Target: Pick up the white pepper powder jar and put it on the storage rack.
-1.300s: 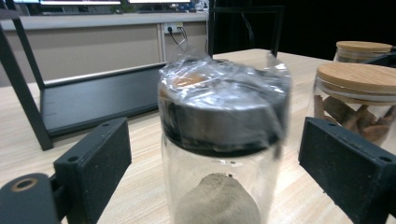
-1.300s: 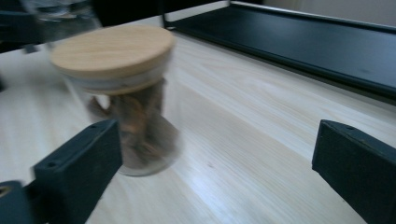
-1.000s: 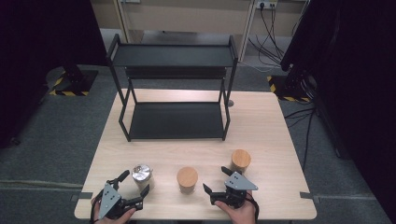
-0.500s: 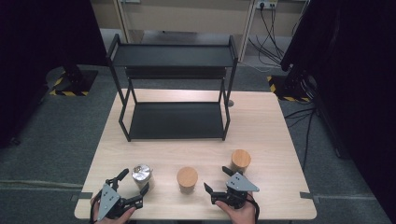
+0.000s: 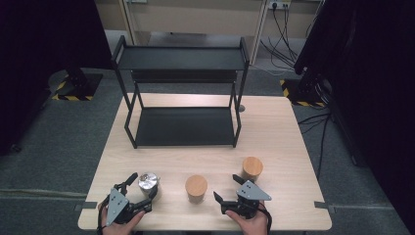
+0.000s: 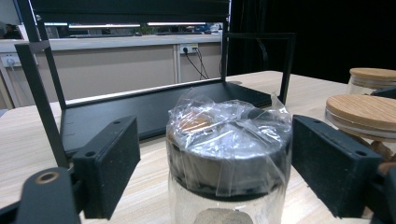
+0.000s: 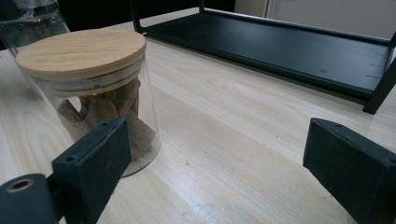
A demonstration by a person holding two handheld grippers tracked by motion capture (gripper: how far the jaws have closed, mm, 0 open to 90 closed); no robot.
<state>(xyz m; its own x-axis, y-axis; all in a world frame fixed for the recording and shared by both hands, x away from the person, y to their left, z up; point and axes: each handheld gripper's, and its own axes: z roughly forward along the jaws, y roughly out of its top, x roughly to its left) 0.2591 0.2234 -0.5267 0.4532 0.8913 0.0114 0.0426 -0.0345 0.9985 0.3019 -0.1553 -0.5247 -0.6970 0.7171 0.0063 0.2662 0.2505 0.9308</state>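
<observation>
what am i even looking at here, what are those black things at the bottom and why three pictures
A person sits at a wooden table holding a hand-held gripper in each hand: the left gripper and the right gripper. Each has two black jaws. The high view looks down from above; the other two come from cameras riding on the grippers.

On the table stand a black two-tier shelf, a plastic-wrapped jar and two wooden-lidded jars.

The left jaws have just been closing around the wrapped jar, with gaps on both sides, so it is not gripped yet. The right jaws are open and hold nothing.
</observation>
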